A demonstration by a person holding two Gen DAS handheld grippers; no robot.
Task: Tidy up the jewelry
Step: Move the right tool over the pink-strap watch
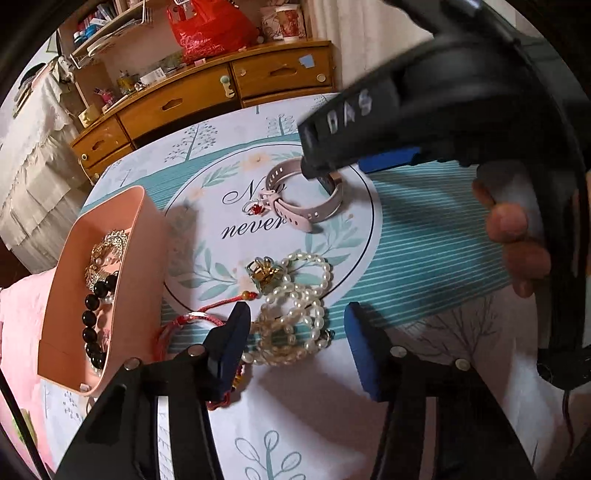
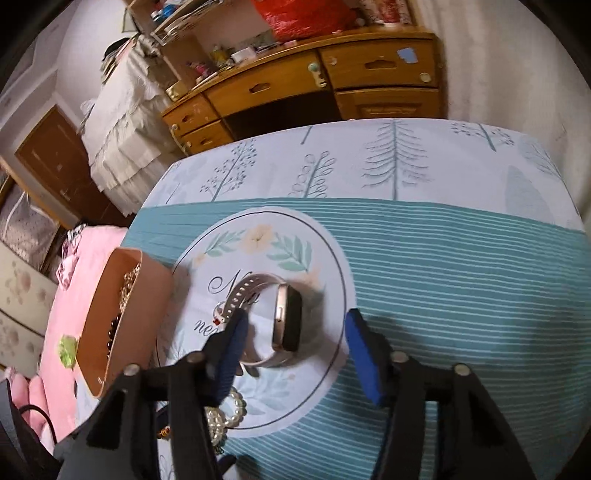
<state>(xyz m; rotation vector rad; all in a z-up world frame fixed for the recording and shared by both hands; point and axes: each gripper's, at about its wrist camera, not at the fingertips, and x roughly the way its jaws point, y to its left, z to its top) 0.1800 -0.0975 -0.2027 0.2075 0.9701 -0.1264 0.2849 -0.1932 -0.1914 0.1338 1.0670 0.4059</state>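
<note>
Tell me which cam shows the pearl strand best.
Left wrist: the whole pearl strand lies heaped on the tablecloth between the left gripper fingers, pads not touching. The right wrist view catches only a few pearls behind one finger of the right gripper.

This is somebody's home, a lived-in bedroom or sitting room. At the far side runs a honey-coloured wooden desk (image 2: 295, 88) with carved drawer pulls, its top cluttered with small bottles and boxes, and a red plastic bag (image 1: 210, 27) slumps on it. Above that, open shelves (image 1: 107, 26) are crammed with household bits. Far left, a frilled white cloth (image 2: 118, 147) drapes over furniture, and a brown panelled door (image 2: 51, 162) stands beyond it. The near worktop wears a printed cloth (image 2: 443, 258) of trees, teal stripes and a floral medallion, with pink bedding (image 2: 74, 295) just beside it on the left.
</note>
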